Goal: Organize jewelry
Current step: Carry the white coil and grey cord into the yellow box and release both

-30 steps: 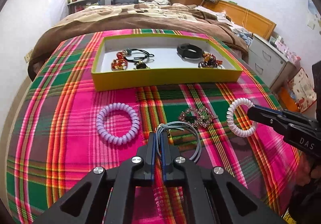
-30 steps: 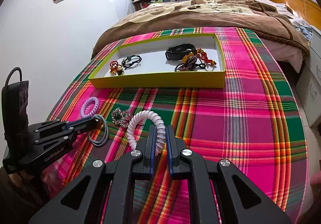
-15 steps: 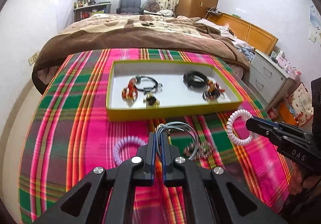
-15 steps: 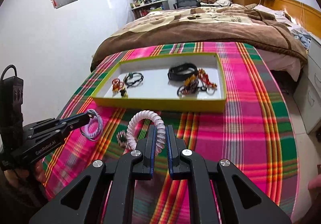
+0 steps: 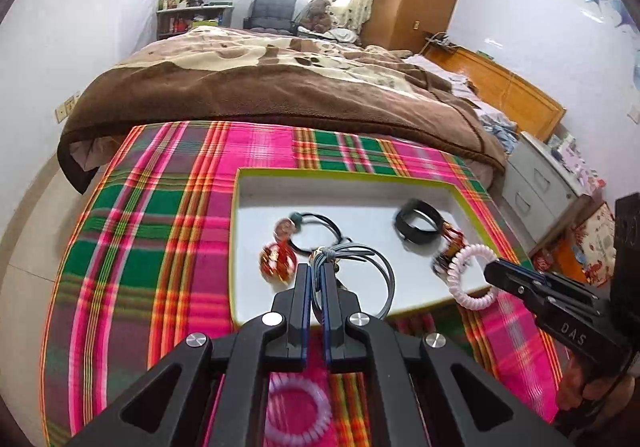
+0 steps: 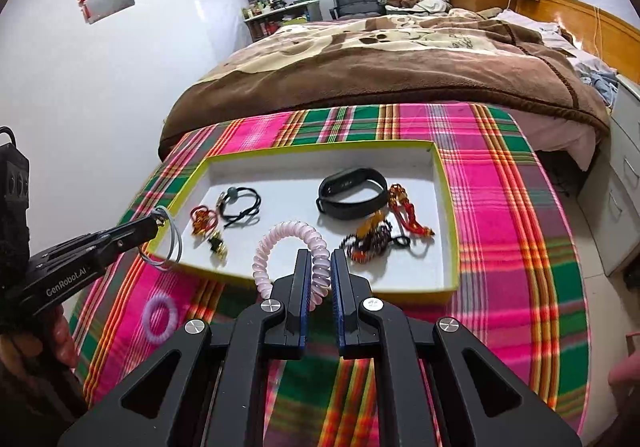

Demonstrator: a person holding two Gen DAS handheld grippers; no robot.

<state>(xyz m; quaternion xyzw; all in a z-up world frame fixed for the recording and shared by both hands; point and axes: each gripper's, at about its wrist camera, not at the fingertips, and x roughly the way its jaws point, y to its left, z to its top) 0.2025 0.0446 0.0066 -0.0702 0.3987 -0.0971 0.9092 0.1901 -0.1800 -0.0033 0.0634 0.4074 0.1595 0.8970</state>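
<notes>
Jewelry lies in the yellow-rimmed box: a black band, black cord bracelet and beaded pieces. Above its near edge, the left hand-held gripper pinches grey cord loops; the right hand-held gripper pinches a pale spiral hair tie.

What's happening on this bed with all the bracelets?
A person is tidying jewelry into a yellow-edged tray on the plaid blanket. The left tool is shut on a bundle of grey cords, the right tool on a pale pink coil band, both held over the tray. A purple coil band lies on the blanket.
</notes>
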